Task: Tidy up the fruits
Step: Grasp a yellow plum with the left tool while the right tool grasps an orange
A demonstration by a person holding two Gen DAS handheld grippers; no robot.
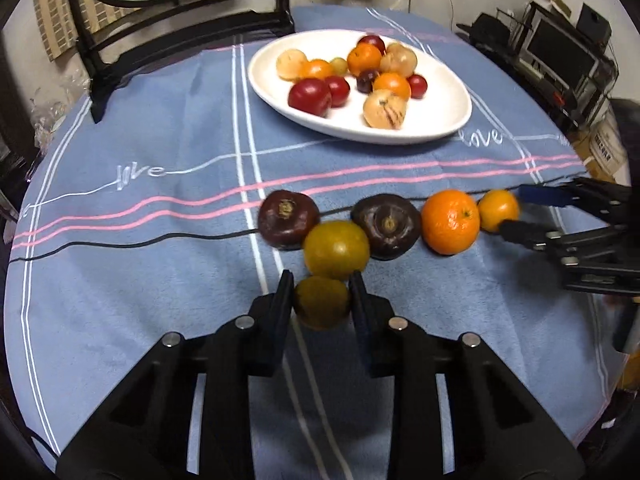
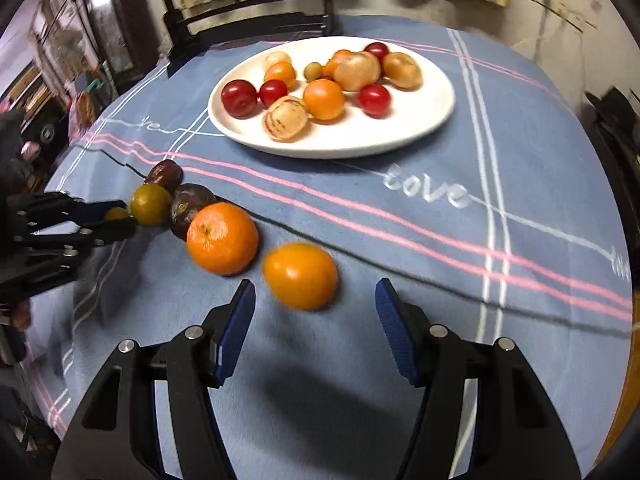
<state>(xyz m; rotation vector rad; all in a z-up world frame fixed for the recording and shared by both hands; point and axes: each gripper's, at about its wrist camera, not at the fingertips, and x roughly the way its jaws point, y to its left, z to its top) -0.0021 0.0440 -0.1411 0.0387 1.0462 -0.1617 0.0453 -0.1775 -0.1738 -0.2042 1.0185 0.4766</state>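
The left hand-held gripper (image 1: 322, 286) is clenched on a small yellow-green fruit (image 1: 322, 302), held at the surface of the bench (image 1: 160, 280) near its front edge. Just beyond it a larger yellow-green fruit (image 1: 336, 249) begins a row running left to right across the blue cloth: a dark purple fruit (image 1: 288, 218), a second dark purple fruit (image 1: 386, 226), a large orange (image 1: 450, 221) and a small orange fruit (image 1: 497, 210). Neighbouring fruits in the row touch or sit just beside each other.

The right hand-held gripper (image 2: 316, 304) is released. Its jaws stand apart, with the small orange fruit just ahead of them and not gripped.

The white plate (image 1: 448, 120), toward the far edge of the bench, carries about a dozen mixed fruits: red, orange, pale striped and small green.

Judged progress: partial. Six fruits are off the plate; sorting of the plate's remaining contents is outstanding.
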